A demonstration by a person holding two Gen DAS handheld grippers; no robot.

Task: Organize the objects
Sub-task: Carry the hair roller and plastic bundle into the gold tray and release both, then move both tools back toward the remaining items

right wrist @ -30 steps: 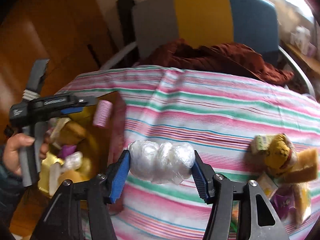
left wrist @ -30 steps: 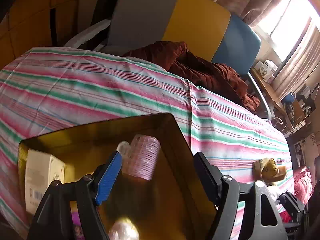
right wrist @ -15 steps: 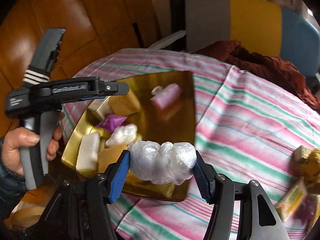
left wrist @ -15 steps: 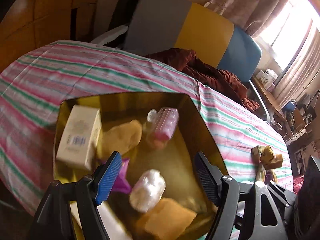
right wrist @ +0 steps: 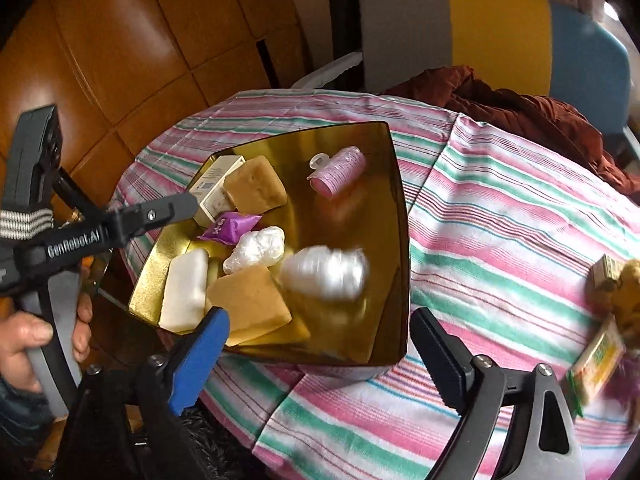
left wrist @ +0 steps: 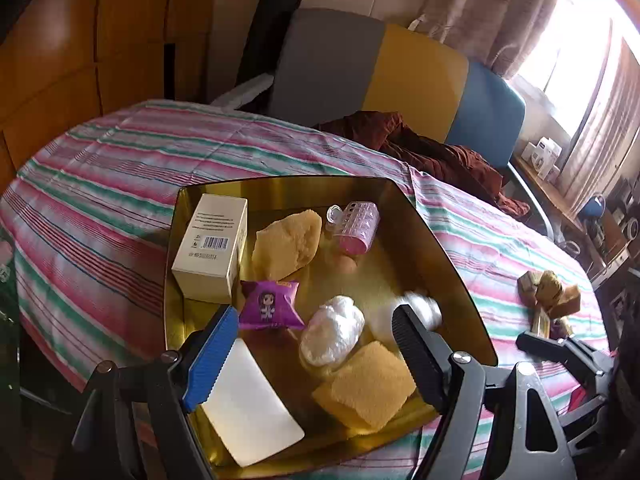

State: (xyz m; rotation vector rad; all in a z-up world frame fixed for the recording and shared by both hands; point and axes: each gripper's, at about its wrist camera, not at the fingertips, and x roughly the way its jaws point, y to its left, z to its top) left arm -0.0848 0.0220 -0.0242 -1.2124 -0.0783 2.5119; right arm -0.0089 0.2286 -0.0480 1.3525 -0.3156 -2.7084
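Note:
A gold tray [left wrist: 448, 248] [right wrist: 394, 216] sits on the striped tablecloth. It holds a cream box [left wrist: 210, 248], yellow sponges [left wrist: 286, 246] [right wrist: 248, 300], a pink curler [left wrist: 358, 226] [right wrist: 338, 170], a purple packet [left wrist: 270, 304], a white bar [right wrist: 184, 290] and a clear plastic bundle [left wrist: 332, 330]. A second plastic bundle [right wrist: 326, 270] is blurred in motion just over the tray floor. My right gripper [right wrist: 320, 354] is open and empty above the tray's near edge. My left gripper [left wrist: 308, 354] is open and empty over the tray's near left side.
A pile of loose snack packets and sponges [left wrist: 548, 296] [right wrist: 612, 300] lies on the cloth to the right. A dark red cloth [right wrist: 520, 108] lies on a grey, yellow and blue chair [left wrist: 416, 80] behind the table. Wood panelling stands at left.
My right gripper has opened and let go of the plastic bundle, which drops into the tray. My left gripper has pulled back, showing more of the tray.

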